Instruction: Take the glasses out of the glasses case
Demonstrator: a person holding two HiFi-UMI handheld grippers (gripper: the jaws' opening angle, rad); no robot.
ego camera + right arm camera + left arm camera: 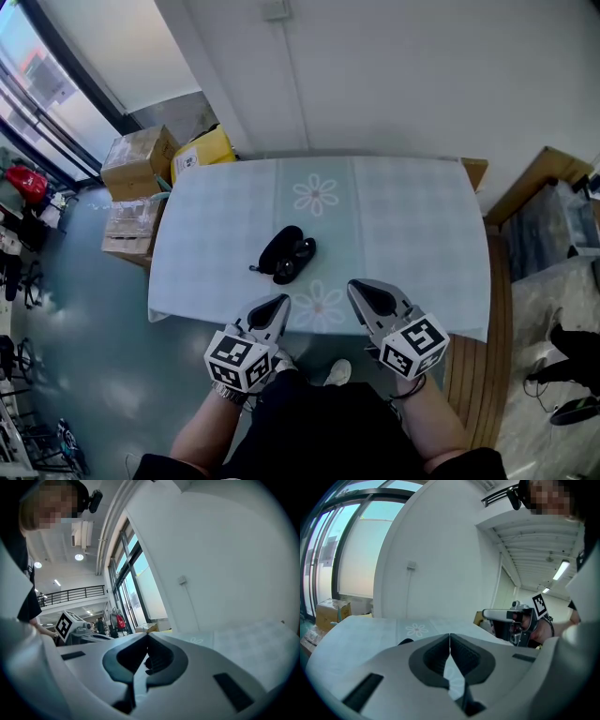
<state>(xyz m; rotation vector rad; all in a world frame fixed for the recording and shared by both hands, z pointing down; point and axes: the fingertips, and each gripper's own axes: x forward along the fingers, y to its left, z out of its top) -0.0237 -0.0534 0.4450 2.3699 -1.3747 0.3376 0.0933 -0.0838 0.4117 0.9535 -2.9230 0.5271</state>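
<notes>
A: L gripper (pixel 274 306) status?
B: Jaws pressed together tip to tip, nothing betw. them. Only cloth shows through the gap in its own view. Hovers at near edge of surface (pixel 422 234), in front of the person.
A: R gripper (pixel 368 293)?
B: Same: clenched, empty, near edge, to the right of L and apart from it. Neither touches anything.
A: Target?
B: Glasses case (pixel 284 251), black, mid-surface on the pale floral cloth. It lies straight ahead of L and ahead-left of R, well apart from both. Looks opened into two dark lobes side by side, but too small to confirm. Can't tell whether the glasses sit inside.
A: Handling est.?
B: Judgement only. Case prob. a rigid, light, smooth shell, so likely to skid on cloth if pushed from one side. Glasses light but fragile; lenses scratch, temples flex.
A: Grip pts?
B: Suggest one gripper pins the case at the shell rim and the other takes the frame at bridge or temple hinge, never on a lens. Low squeeze. Both must open first.
A: Else?
B: Cardboard boxes (pixel 139 155) on floor past far-left corner. Irrelevant.
</notes>
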